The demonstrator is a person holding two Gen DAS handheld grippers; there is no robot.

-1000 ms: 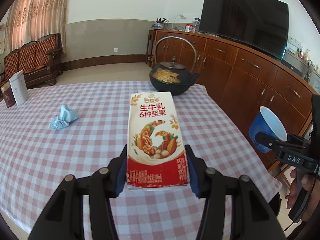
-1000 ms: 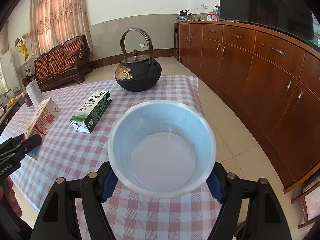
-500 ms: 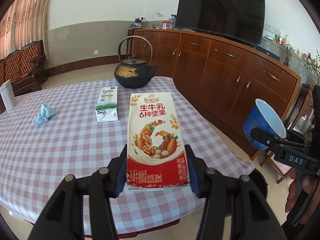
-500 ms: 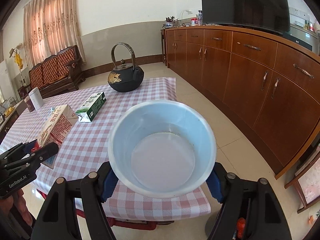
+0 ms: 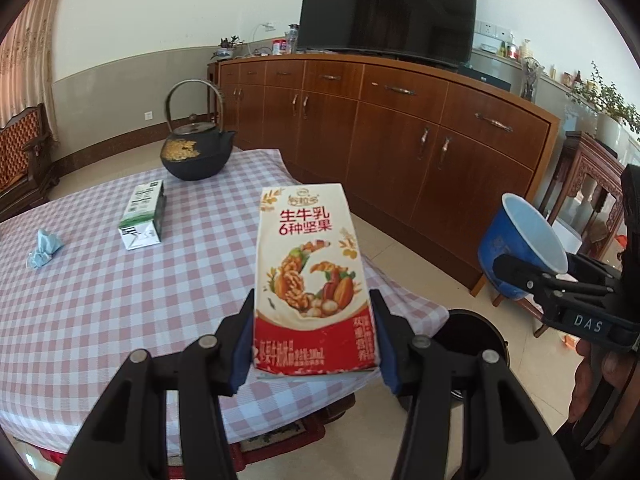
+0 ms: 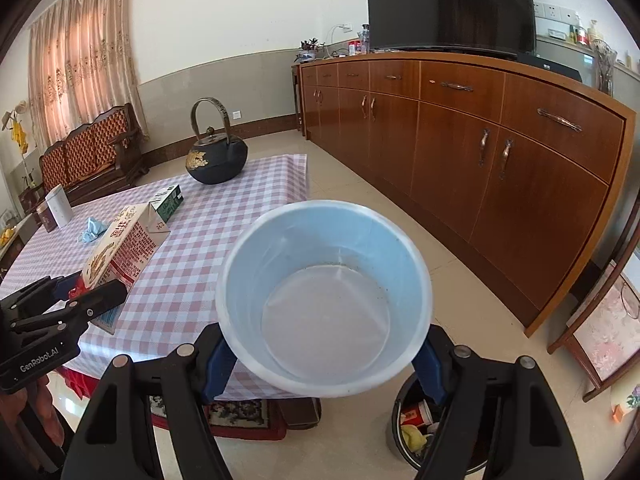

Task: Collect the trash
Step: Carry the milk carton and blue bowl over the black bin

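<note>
Two tools full, left tool (image 5: 314, 344) pinching milk carton (image 5: 312, 276), right tool (image 6: 324, 360) pinching blue cup (image 6: 324, 300), bin (image 6: 416, 436) beneath, teapot (image 5: 196, 152) on table (image 5: 100, 300)

Trash bin (image 6: 416, 436) half behind paper cup (image 6: 324, 300)

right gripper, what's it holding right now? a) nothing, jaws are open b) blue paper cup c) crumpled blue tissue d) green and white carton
b: the right gripper is clamped on the blue paper cup, pads pressed to both sides of it, while the green and white carton and the crumpled blue tissue lie on the checked tablecloth.
</note>
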